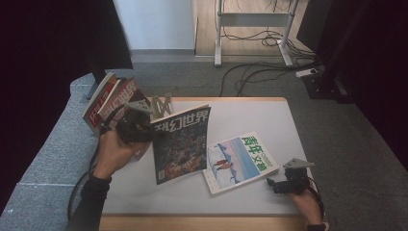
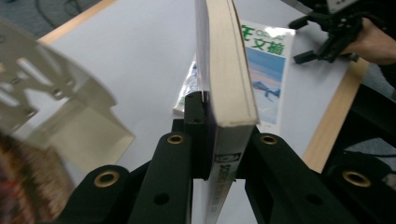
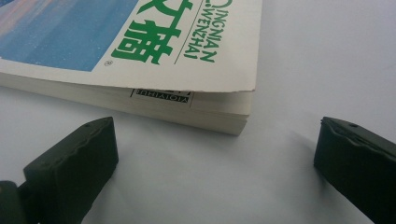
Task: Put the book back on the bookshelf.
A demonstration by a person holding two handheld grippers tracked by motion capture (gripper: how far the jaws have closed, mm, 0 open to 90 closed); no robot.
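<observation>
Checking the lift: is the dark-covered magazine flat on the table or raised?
Raised and tilted: the left tongs clamp the dark magazine by its spine, above the table.

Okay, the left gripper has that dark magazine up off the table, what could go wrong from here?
The left gripper pinches the dark magazine near one edge only, so it could swing or slip out. It hangs over the blue-and-white magazine and might land on it. The metal bookend and the leaning books stand close behind, easy to knock.
</observation>
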